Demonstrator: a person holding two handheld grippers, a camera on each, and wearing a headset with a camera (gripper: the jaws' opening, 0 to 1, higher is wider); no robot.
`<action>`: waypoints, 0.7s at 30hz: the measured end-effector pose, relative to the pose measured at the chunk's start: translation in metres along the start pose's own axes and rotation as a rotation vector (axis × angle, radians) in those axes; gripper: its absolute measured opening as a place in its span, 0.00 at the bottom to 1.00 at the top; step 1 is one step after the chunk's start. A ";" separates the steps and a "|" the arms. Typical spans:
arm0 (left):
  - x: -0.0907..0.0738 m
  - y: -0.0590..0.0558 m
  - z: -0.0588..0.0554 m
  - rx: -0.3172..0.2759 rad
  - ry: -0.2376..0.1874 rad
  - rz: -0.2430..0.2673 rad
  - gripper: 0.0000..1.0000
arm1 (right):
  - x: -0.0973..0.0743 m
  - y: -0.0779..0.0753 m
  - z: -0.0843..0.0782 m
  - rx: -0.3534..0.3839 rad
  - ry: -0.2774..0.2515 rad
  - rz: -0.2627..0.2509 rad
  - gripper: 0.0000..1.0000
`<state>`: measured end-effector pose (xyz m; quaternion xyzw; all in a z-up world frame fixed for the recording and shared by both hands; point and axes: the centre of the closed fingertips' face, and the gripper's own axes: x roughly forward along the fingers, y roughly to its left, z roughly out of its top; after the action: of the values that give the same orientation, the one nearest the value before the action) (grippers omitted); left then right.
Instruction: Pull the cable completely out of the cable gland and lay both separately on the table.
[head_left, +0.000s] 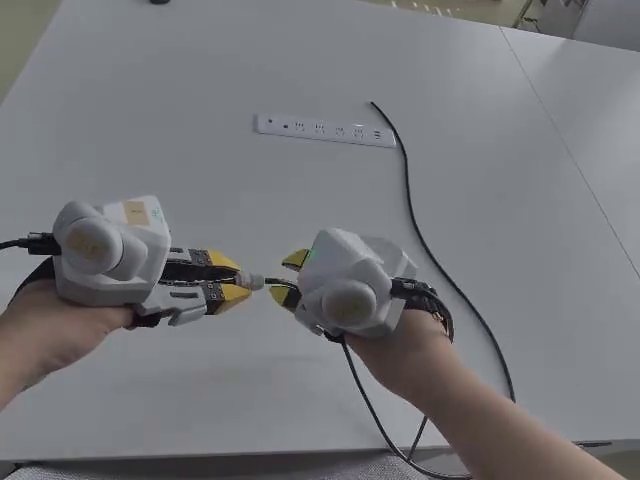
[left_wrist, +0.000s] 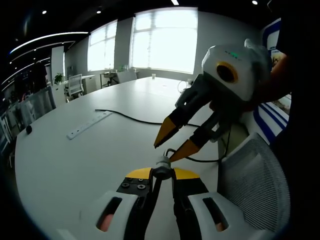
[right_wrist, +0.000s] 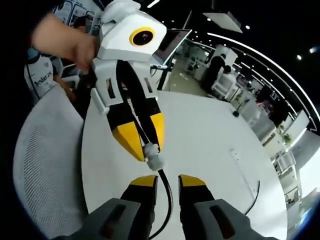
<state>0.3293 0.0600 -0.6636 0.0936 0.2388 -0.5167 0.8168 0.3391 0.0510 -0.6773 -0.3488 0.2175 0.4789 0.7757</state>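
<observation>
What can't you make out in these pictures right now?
Cable length inside the cable gland: right gripper view, hidden by the gland's body and left gripper.
Cable's far end: head view, cut by the bottom edge.
Power strip markings: head view, too small.

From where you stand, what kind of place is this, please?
Most likely an open-plan office or meeting room: a large white table with a power strip on it, a mesh office chair, and wide windows along the far wall.
</observation>
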 end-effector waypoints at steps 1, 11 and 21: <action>0.000 0.001 0.000 0.002 -0.001 0.002 0.15 | 0.001 0.000 0.000 -0.003 -0.001 0.002 0.13; -0.001 0.001 -0.001 -0.004 -0.001 0.005 0.15 | 0.004 0.005 0.001 -0.034 0.000 0.028 0.02; 0.001 0.001 0.000 0.008 -0.002 0.001 0.15 | 0.005 0.004 -0.002 0.002 -0.010 0.029 0.01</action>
<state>0.3306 0.0599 -0.6638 0.0967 0.2360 -0.5175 0.8168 0.3379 0.0537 -0.6828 -0.3425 0.2189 0.4917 0.7701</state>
